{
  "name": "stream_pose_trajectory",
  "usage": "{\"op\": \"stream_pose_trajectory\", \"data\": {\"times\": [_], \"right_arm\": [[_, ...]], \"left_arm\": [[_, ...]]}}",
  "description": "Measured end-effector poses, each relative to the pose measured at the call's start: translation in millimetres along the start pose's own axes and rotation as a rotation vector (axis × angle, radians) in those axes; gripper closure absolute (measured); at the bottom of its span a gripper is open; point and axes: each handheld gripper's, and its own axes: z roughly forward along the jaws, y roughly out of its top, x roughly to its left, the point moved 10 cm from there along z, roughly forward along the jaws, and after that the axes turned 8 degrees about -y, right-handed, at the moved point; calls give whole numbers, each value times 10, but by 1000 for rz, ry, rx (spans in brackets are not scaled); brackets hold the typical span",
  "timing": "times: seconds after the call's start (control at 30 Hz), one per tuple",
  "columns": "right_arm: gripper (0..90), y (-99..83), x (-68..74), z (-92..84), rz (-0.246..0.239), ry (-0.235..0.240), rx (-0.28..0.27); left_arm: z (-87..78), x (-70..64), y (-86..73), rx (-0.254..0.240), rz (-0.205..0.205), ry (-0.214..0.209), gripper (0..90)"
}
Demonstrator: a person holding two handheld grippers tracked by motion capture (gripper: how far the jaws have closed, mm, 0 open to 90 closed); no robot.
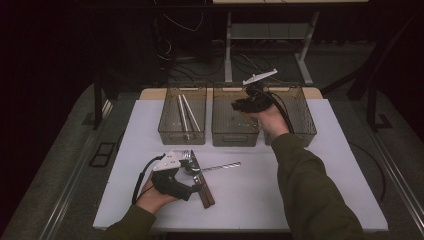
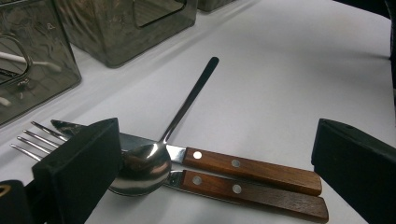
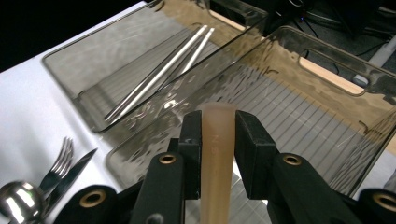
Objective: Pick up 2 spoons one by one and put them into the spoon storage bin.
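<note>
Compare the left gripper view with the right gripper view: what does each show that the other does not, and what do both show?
Left gripper view alone: the two wooden handles of the knife and fork, and the spoon's long handle. Right gripper view alone: a tan handle-like piece clamped in the right hand-held gripper, above the middle bin. Both: the fork tines, knife tip, spoon bowl, white table, and the bin with two pale sticks.

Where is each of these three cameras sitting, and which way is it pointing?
High view: above the person's side, looking forward and down on the white table; forearms, both hands show.
Left gripper view: rides the left gripper, low over spoon, knife, fork; open jaws show.
Right gripper view: rides the right gripper, above the middle bin; jaws clamp a tan handle.
Shared: the cutlery, the bins.
</note>
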Motion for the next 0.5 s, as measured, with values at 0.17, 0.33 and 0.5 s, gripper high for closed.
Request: {"op": "stream_pose_trajectory", "data": {"times": [0.17, 0.33, 0.5], "right_arm": [[735, -17, -111, 149, 9, -20, 21], [735, -60, -180, 266, 40, -29, 36], [735, -81, -194, 380, 52, -38, 46]], "left_arm": [[2, -2, 3, -6, -2, -2, 5], [3, -9, 14, -16, -8, -4, 5], [1, -12, 8, -10, -6, -7, 5]]}}
